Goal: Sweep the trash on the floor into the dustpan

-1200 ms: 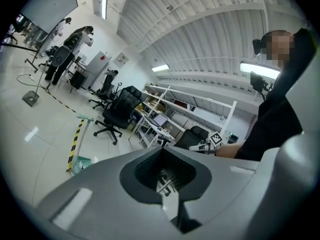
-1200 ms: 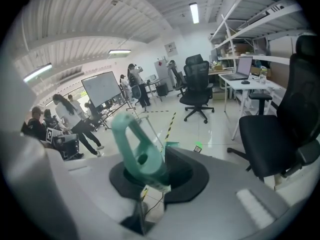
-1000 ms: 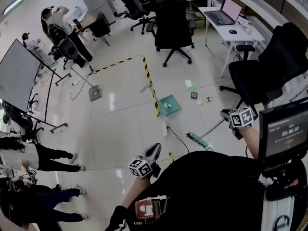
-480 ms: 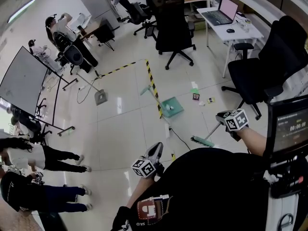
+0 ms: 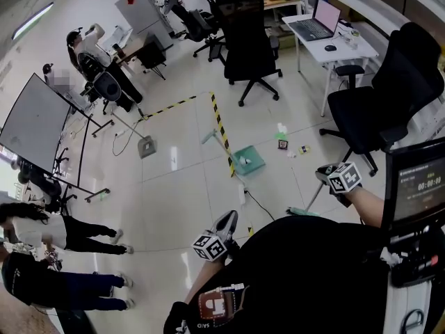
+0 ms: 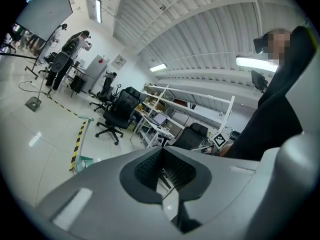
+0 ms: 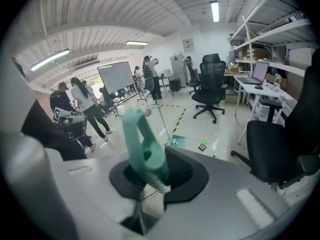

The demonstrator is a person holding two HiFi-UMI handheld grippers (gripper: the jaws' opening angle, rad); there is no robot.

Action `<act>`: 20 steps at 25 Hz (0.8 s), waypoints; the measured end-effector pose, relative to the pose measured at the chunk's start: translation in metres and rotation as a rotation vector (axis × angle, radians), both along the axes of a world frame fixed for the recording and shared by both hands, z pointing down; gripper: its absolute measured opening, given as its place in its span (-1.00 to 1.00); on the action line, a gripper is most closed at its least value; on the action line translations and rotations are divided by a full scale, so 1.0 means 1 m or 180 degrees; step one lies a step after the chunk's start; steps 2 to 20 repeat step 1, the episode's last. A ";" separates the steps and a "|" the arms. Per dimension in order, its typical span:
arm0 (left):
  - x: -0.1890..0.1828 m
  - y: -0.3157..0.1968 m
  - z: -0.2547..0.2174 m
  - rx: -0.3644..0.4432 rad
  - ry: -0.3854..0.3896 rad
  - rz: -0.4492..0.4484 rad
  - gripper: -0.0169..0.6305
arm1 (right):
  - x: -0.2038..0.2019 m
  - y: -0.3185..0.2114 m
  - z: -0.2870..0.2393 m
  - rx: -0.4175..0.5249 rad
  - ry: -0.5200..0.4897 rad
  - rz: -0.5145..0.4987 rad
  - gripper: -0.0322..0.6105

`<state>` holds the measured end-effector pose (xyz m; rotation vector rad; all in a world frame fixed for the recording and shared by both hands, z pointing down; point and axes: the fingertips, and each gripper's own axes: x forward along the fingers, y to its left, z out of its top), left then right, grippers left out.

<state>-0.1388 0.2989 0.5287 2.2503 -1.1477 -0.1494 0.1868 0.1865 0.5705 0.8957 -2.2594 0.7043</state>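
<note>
Pale tiled floor (image 5: 174, 193) fills most of the head view. Big board on a stand (image 5: 35, 127) at far left, w/ people (image 5: 49, 232) standing below it. Two black office chairs: one (image 5: 245, 40) top centre, one (image 5: 389, 96) at right. White surface (image 5: 332, 42) btwn them carries an open laptop (image 5: 316, 19). Yellow-black tape (image 5: 222, 127) runs down the floor to the teal dustpan (image 5: 249, 161), which sits on the floor mid-frame, well apart from both grippers. Trash (image 5: 281, 143): a few small bits on the floor just right of the dustpan. Broom (image 5: 300, 212): teal head low on the floor near the person's body, stick slanting up-right to the right gripper (image 5: 324, 173). In the right gripper view the jaws are clamped on the broom's teal handle end (image 7: 145, 149), w/ dustpan & trash on the floor beyond. Left gripper (image 5: 228, 220) hangs low by the person's front. In the left gripper view its jaws are together, nothing btwn them.
</note>
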 end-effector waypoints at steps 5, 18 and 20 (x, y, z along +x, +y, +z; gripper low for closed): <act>-0.002 0.000 0.000 -0.0003 0.0003 -0.0012 -0.96 | -0.002 0.000 0.001 0.0001 0.0001 -0.0008 -0.76; -0.002 0.000 0.000 -0.0003 0.0003 -0.0012 -0.96 | -0.002 0.000 0.001 0.0001 0.0001 -0.0008 -0.76; -0.002 0.000 0.000 -0.0003 0.0003 -0.0012 -0.96 | -0.002 0.000 0.001 0.0001 0.0001 -0.0008 -0.76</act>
